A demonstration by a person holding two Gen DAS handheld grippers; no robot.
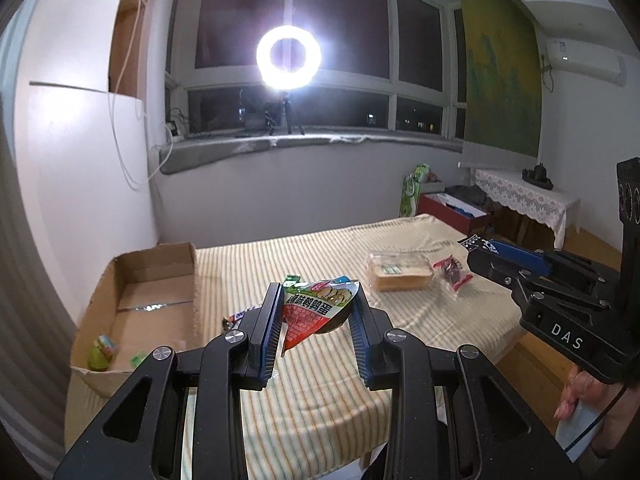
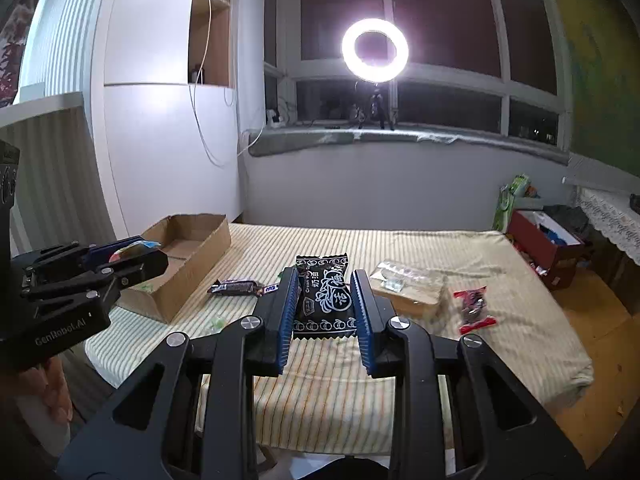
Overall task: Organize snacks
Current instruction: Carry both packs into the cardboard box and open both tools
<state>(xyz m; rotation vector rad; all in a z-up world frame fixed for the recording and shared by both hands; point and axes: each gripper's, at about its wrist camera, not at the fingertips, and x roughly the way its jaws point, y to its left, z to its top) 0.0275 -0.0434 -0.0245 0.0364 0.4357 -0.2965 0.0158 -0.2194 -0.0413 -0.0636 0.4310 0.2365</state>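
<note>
My left gripper (image 1: 316, 294) is shut on a red and green snack packet (image 1: 314, 312), held above the striped table, right of the cardboard box (image 1: 156, 280). It also shows in the right wrist view (image 2: 156, 258), close to the box (image 2: 188, 256). My right gripper (image 2: 326, 280) is shut on a black snack packet (image 2: 325, 300) with white print, held above the table's middle. It shows in the left wrist view (image 1: 474, 250) at the right. On the table lie a bread pack (image 1: 400, 274), a red snack packet (image 1: 452, 272) and a dark candy bar (image 2: 236, 287).
The box holds a green packet (image 1: 102, 354) and a small green sweet (image 1: 138, 359). A small green sweet (image 2: 216, 324) lies on the striped tablecloth (image 2: 400, 248). A ring light (image 1: 289, 57) stands on the windowsill. A red crate (image 2: 544, 246) and a lace-covered table (image 1: 528, 196) stand at the right.
</note>
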